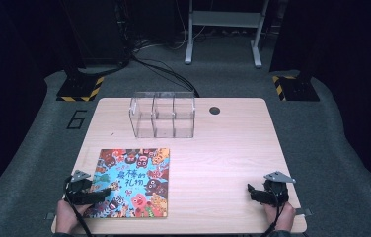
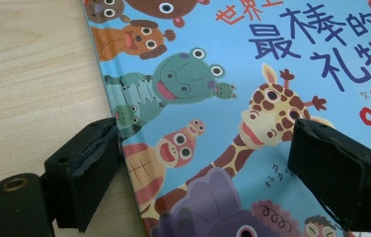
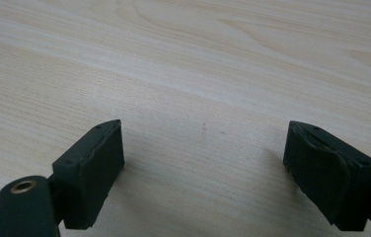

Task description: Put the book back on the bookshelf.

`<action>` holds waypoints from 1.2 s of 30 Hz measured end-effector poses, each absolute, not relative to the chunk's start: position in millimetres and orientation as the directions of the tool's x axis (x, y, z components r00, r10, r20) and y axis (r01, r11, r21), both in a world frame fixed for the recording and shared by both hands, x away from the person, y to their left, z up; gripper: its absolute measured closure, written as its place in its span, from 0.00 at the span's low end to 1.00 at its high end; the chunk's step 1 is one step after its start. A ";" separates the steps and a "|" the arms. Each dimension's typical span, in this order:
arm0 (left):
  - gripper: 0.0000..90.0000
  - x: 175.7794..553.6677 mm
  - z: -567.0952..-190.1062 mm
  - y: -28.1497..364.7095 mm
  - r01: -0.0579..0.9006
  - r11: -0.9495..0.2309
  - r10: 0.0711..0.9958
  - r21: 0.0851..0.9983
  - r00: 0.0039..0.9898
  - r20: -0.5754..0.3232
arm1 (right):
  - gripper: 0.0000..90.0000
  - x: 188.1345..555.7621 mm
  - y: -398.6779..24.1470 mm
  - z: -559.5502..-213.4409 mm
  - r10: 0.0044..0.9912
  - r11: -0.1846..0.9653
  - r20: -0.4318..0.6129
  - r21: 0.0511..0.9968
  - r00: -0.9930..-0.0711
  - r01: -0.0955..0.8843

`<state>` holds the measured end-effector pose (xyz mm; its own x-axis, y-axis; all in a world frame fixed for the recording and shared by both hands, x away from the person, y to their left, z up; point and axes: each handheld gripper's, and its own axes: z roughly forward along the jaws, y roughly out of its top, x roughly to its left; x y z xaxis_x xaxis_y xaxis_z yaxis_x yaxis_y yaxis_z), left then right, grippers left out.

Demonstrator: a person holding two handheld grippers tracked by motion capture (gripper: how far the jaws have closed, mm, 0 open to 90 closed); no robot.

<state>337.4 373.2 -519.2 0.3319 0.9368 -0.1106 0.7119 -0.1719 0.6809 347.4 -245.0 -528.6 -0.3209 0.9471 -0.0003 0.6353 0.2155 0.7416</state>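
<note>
Since the left claw is hovering right at the spine edge of the picture book, jaws spread wide with nothing pinched, I'd guess the step in hand is getting hold of that edge. To do it well, I'd slide one jaw under the cover edge, keep the other on top, and close on the spine side, not a loose page corner. The book lies flat at the near-left part of the surface, closed, cover up. Its long axis runs near to far, title reading upright from the person's side. The right claw sits well apart over bare wood, also wide open and empty.
</note>
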 end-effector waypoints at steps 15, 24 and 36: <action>0.15 334.5 -519.7 362.6 0.703 -0.163 0.942 0.692 0.319 -0.103 | 0.18 347.3 -244.9 -528.5 0.948 0.213 0.001 0.743 -0.319 0.635; 0.16 334.1 -520.4 344.5 0.695 -0.158 0.941 0.701 0.322 -0.107 | 0.18 347.3 -245.0 -528.5 0.948 0.213 0.002 0.743 -0.319 0.635; 0.16 337.2 -519.6 312.3 0.686 -0.216 0.914 0.695 0.393 -0.103 | 0.18 347.3 -245.0 -528.5 0.948 0.213 0.002 0.743 -0.319 0.635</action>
<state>337.2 312.3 -519.6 0.3926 0.9139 -0.1031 0.6855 -0.2161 0.6953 347.3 -245.0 -528.5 -0.3195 0.9476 0.0018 0.6347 0.2125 0.7429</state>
